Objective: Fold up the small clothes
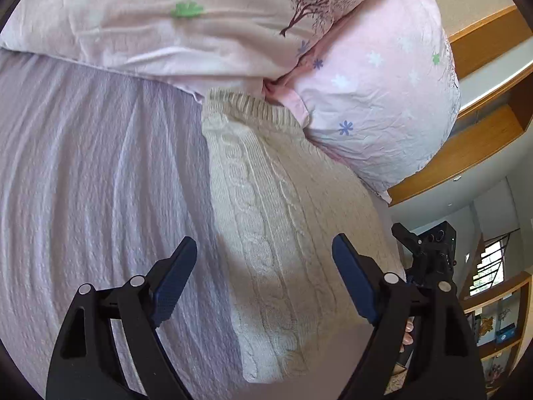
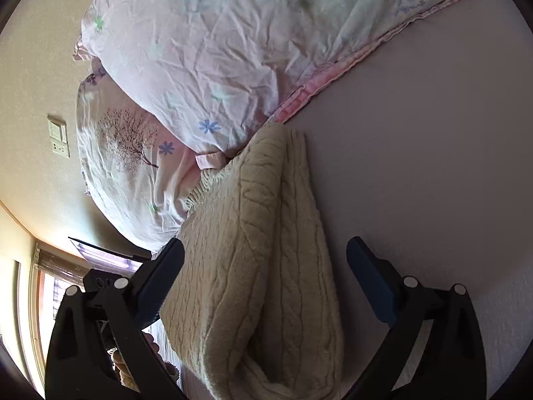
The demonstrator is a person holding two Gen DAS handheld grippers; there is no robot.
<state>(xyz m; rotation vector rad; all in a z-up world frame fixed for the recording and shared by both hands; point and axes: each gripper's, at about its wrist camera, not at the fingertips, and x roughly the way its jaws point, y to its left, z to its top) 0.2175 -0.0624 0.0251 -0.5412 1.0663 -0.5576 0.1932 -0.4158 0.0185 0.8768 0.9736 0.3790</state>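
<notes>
A cream cable-knit sweater lay folded into a narrow strip on the lilac bedspread, its ribbed hem touching the floral pillows; the left gripper and right gripper hovered spread wide, holding nothing, seemingly ready to pinch it for another fold

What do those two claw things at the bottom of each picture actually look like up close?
Both look alike. The left tool has two matte black, angular plastic arms with triangular cut-outs and round silver pivot pins, tipped by flat dark-blue ribbed pads. The right tool matches it. No cables or sleeves show.
</notes>
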